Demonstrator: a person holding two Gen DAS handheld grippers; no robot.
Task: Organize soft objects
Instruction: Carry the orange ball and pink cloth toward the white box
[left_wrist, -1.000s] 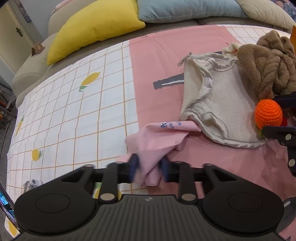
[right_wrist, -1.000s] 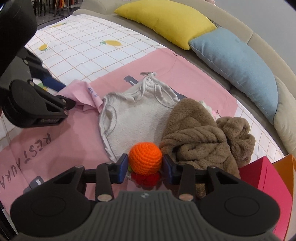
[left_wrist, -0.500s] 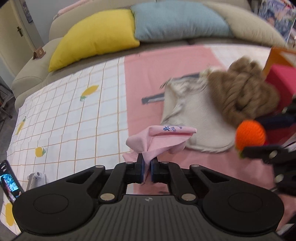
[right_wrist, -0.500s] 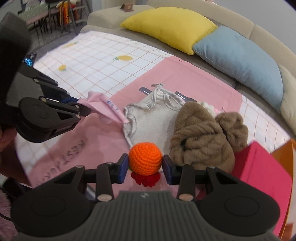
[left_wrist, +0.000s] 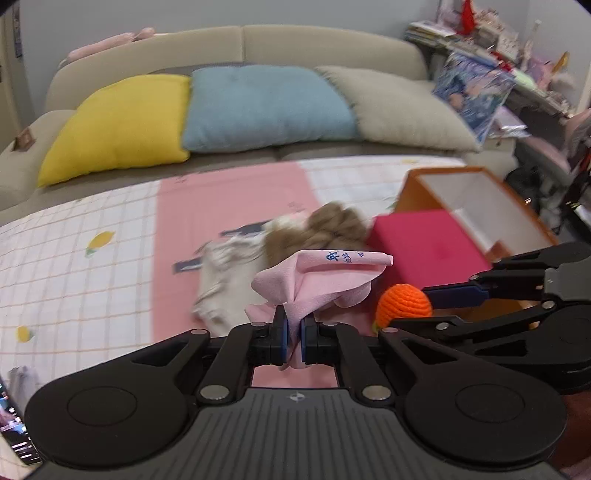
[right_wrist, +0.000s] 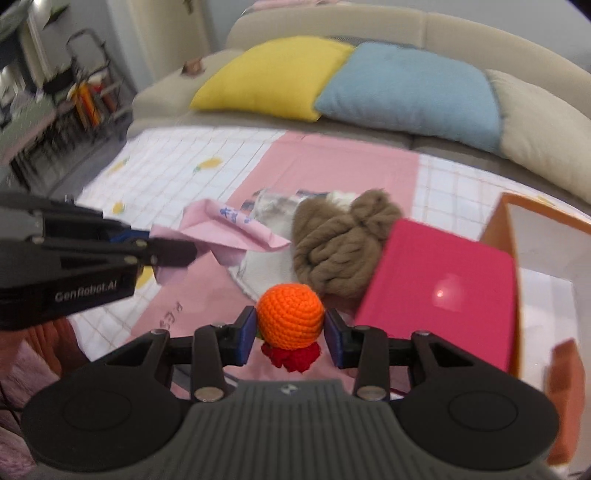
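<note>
My left gripper (left_wrist: 293, 338) is shut on a pink cloth (left_wrist: 317, 282) with blue writing and holds it up off the bed; the cloth also shows in the right wrist view (right_wrist: 229, 232). My right gripper (right_wrist: 290, 332) is shut on an orange crocheted ball (right_wrist: 290, 315) with a red knitted part under it, also lifted; the ball also shows in the left wrist view (left_wrist: 404, 304). A beige garment (left_wrist: 229, 284) and a brown woolly bundle (right_wrist: 340, 247) lie on the pink sheet behind.
A magenta box (right_wrist: 443, 291) stands against an orange open bin (right_wrist: 546, 258) at the right. Yellow (left_wrist: 118, 125), blue and beige cushions line the sofa back. A checked sheet (left_wrist: 74, 266) covers the left. Cluttered shelves stand far right.
Both grippers have risen and swung right, carrying the pink cloth and the orange ball off the bed. The orange bin and magenta box have come into view.
</note>
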